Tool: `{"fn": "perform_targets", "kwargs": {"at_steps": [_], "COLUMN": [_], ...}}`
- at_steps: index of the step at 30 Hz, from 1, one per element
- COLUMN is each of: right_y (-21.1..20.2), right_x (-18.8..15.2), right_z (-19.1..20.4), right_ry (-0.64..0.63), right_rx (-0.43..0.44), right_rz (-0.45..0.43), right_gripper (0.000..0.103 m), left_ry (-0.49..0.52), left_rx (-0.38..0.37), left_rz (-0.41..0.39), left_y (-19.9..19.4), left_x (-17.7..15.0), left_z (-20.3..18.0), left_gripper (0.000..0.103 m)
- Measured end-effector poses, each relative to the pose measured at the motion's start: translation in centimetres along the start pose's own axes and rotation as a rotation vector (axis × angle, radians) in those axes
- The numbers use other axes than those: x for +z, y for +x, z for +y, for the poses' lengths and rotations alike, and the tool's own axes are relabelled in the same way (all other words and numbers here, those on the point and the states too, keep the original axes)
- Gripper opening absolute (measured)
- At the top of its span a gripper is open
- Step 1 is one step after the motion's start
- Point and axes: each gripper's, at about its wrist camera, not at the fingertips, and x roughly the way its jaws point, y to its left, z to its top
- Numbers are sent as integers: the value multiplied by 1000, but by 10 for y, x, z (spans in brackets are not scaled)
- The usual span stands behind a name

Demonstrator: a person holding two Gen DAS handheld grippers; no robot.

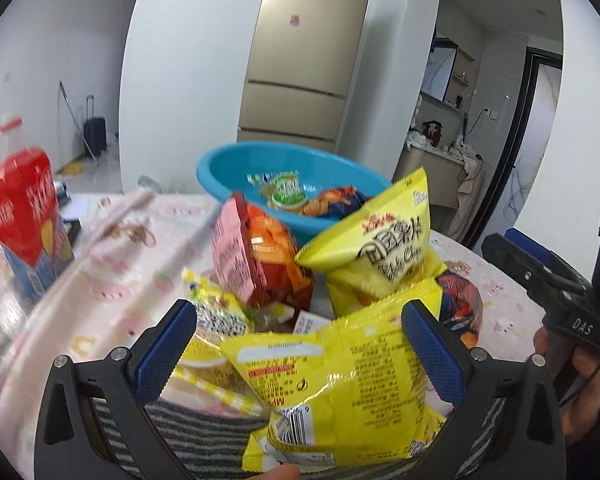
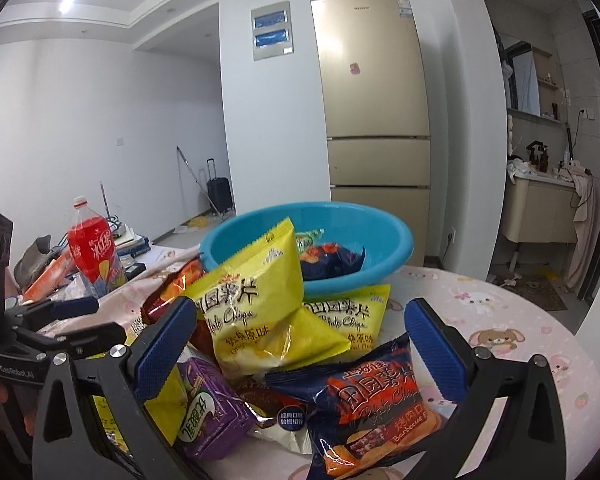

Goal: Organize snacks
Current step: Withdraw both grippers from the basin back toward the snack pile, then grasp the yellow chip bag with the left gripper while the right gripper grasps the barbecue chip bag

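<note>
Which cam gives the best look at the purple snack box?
Right wrist view: the purple cardboard snack box lies in the foreground beside the right hand-held gripper, top face and green label clear. The left wrist view shows none of it that I can make out; yellow bags fill that foreground.

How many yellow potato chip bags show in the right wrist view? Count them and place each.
2. One yellow potato chip bag leans against the blue basin; the other lies behind it, lower. More may be hidden in the pile.

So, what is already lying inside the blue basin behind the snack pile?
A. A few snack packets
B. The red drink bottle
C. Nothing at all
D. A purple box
A: the blue basin holds a few snack packets, while the red drink bottle and the purple box are outside it.
</note>
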Motion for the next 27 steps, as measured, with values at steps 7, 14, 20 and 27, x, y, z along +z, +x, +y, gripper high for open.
{"fn": "perform_targets", "kwargs": {"at_steps": [7,14,20,27], "right_y": [2,2,5,17], "right_x": [-1,-1,0,-3], "right_z": [-4,-5,-14,-43], "right_ry": [25,37,60,73], "right_rx": [-3,-6,-17,-2], "right_rz": [11,9,21,118], "right_gripper": [103,103,103,103], "left_ry": [-85,-4,97,59], "left_rx": [-128,-176,-112,-93], "left_rz": [67,73,95,125], "left_y": [8,1,10,18], "left_x": [-9,-18,-27,-31], "left_z": [12,-4,-23,-16], "left_gripper": [103,103,103,103]}}
